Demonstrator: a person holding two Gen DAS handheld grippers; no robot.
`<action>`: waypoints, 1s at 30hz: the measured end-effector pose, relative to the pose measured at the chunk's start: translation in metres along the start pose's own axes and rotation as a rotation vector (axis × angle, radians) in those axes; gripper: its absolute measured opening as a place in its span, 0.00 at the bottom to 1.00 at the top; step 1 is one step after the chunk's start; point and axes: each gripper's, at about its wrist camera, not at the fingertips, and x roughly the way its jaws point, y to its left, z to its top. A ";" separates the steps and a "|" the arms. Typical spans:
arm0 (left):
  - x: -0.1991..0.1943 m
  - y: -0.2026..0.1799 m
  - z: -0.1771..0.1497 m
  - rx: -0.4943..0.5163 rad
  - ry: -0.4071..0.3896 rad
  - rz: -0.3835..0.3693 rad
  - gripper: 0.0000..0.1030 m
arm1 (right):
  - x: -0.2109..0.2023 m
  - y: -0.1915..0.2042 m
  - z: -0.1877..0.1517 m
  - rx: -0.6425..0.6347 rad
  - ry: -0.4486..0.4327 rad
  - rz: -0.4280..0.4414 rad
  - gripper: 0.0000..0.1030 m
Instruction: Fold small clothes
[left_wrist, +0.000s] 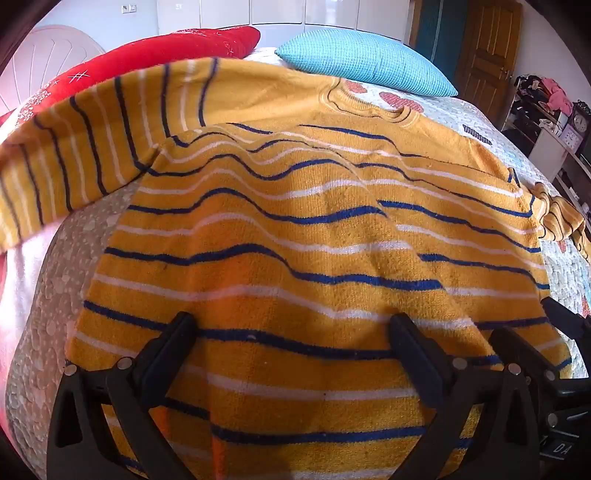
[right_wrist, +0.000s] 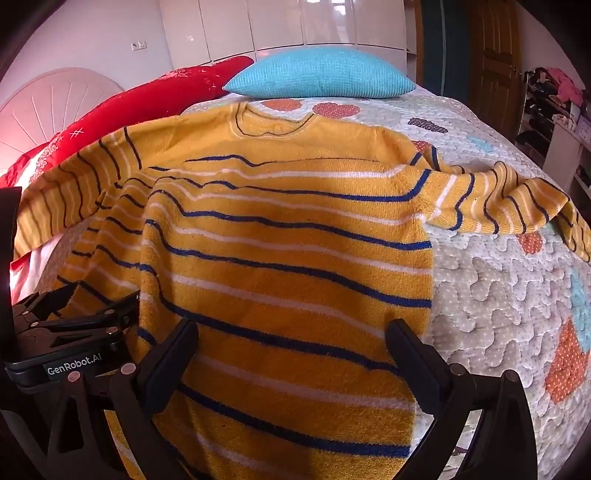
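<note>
Striped sweater (left_wrist: 295, 229) (spread flat) before teal pillow (left_wrist: 365, 62).

The sweater (right_wrist: 288, 258) covered the near middle of the bed. Bare quilt (right_wrist: 491, 295) lay open to its right (only a rumpled sleeve (right_wrist: 509, 199) crossed it farther off). At the far end a blue pillow (right_wrist: 321, 75) and red blanket (right_wrist: 155, 99) blocked passage.

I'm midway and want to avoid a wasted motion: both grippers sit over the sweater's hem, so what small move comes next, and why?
Probably close both grippers on the hem. The left gripper and right gripper are open, side by side over the bottom edge of the striped sweater, which lies spread on the quilt, sleeves out, nothing gripped.
</note>
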 end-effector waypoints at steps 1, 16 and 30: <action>0.000 0.000 0.000 -0.001 0.000 0.000 1.00 | 0.001 0.000 0.000 -0.003 -0.001 -0.005 1.00; 0.000 0.000 0.000 -0.001 0.002 0.000 1.00 | -0.002 -0.005 -0.009 0.013 -0.018 0.020 1.00; 0.003 -0.002 0.003 0.011 0.017 0.038 1.00 | -0.008 -0.012 -0.011 0.078 -0.061 0.103 1.00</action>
